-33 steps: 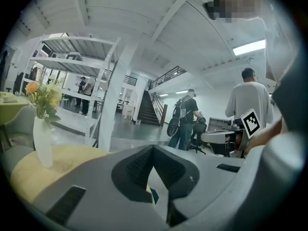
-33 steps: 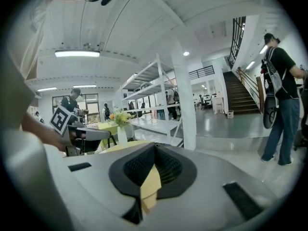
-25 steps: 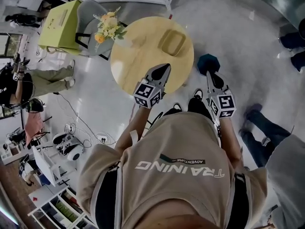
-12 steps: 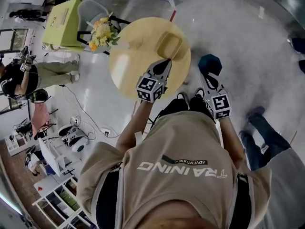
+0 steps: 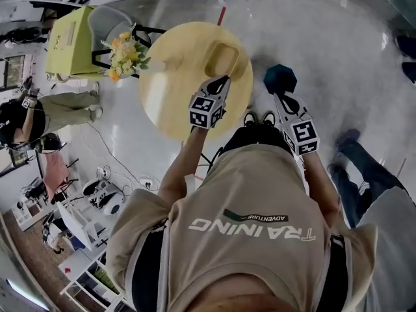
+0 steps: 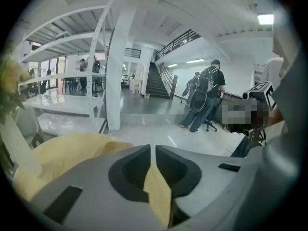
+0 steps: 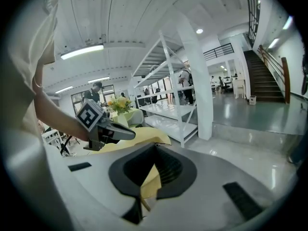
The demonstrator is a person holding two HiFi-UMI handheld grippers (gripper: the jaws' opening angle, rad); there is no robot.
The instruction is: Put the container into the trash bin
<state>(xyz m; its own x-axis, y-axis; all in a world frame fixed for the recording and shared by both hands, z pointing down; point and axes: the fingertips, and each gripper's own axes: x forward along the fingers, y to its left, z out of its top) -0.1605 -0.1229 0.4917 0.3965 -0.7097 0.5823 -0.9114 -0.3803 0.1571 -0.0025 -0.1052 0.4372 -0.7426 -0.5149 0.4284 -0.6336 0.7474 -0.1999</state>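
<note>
One rectangular, round-cornered container (image 5: 223,58) sits on a round wooden table (image 5: 172,86).

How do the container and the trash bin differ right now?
The container is pale tan and rectangular; the trash bin is dark teal. The container sits on the round table; the trash bin stands on the floor beside it. Neither is gripped.
</note>
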